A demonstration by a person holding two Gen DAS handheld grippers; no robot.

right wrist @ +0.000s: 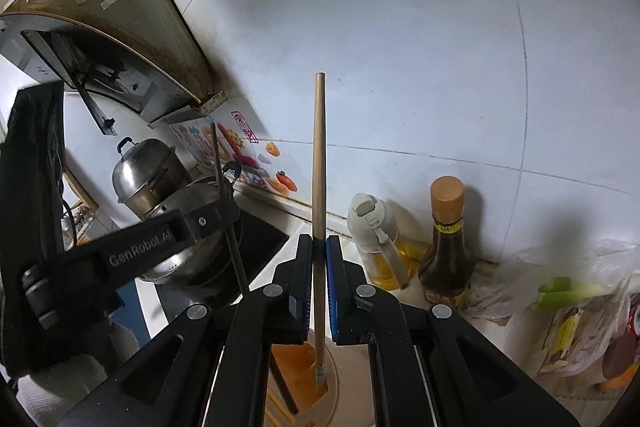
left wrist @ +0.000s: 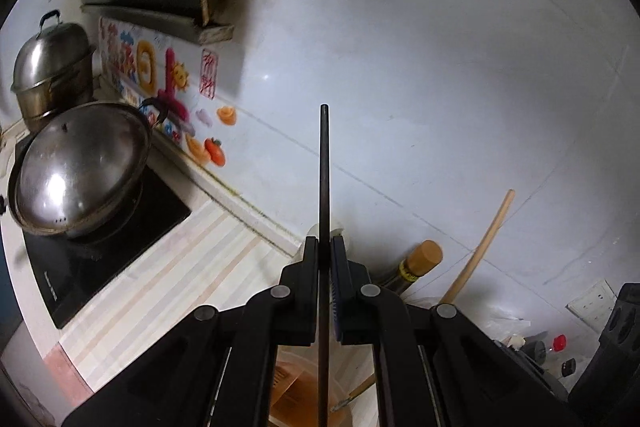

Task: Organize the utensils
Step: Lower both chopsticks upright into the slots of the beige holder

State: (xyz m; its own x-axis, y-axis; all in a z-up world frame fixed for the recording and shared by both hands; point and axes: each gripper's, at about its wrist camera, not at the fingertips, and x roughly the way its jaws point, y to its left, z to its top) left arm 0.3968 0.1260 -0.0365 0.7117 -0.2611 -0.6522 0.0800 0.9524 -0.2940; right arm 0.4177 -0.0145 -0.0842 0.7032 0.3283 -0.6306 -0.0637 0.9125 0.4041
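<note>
My left gripper (left wrist: 324, 241) is shut on a dark chopstick (left wrist: 324, 167) that stands upright; its lower end reaches into a clear round container with an orange label (left wrist: 296, 387) below the jaws. My right gripper (right wrist: 319, 241) is shut on a light wooden chopstick (right wrist: 319, 147), also upright, with its tip down in the same container (right wrist: 298, 367). The wooden chopstick shows in the left wrist view (left wrist: 486, 239) to the right. The left gripper (right wrist: 224, 215) and its dark chopstick (right wrist: 230, 227) show in the right wrist view at the left.
A lidded wok (left wrist: 80, 167) sits on a black cooktop (left wrist: 112, 251), a steel steamer pot (left wrist: 50, 67) behind it. An oil dispenser (right wrist: 376, 239) and a dark sauce bottle (right wrist: 446, 243) stand by the tiled wall. Plastic bags of food (right wrist: 580, 307) lie at right.
</note>
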